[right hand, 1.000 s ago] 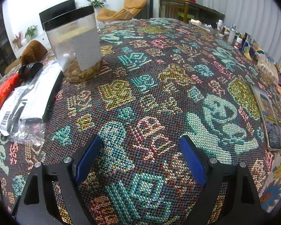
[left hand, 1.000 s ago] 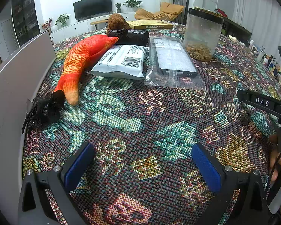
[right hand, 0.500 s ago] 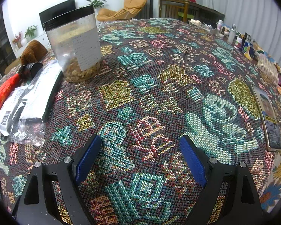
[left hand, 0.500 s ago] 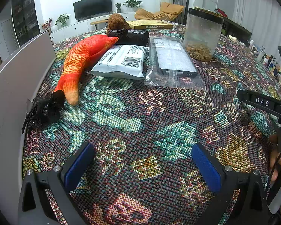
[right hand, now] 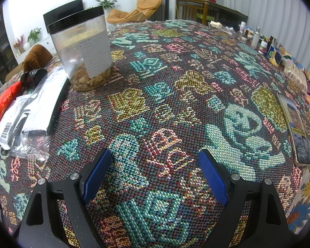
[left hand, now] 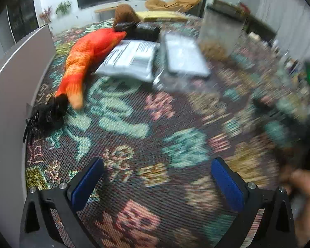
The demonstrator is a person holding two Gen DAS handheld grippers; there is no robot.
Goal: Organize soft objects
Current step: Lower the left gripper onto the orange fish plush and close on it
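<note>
A coarse woven cloth [right hand: 175, 95] patterned in teal, pink and mustard motifs covers the counter. The left gripper [left hand: 158, 180] hangs above it with its blue-padded fingers [left hand: 86, 183] spread wide and nothing between them; the right side of its view is smeared with blur. The right gripper [right hand: 155, 174] likewise has its fingers [right hand: 212, 177] far apart over bare cloth, holding nothing.

The soft things lie in a loose row toward the far left of the counter: a long orange plush fish [left hand: 86, 62] with a mottled, fuzzy skin, its tail end touching a crumpled black mesh item [left hand: 45, 117]; just beside the fish a puffy grey mailer bag [left hand: 130, 61] with printed labels; next to that a flat dark slab in a clear crinkly plastic sleeve [left hand: 181, 60]. Behind them sit a brown knitted lump [right hand: 36, 56] and a glossy black bundle [left hand: 144, 32].

A clear square canister [right hand: 83, 51] with a black lid (tan flakes at its bottom) stands upright beside the sleeve. A framed photo [right hand: 295, 128] lies flat near the right edge.
</note>
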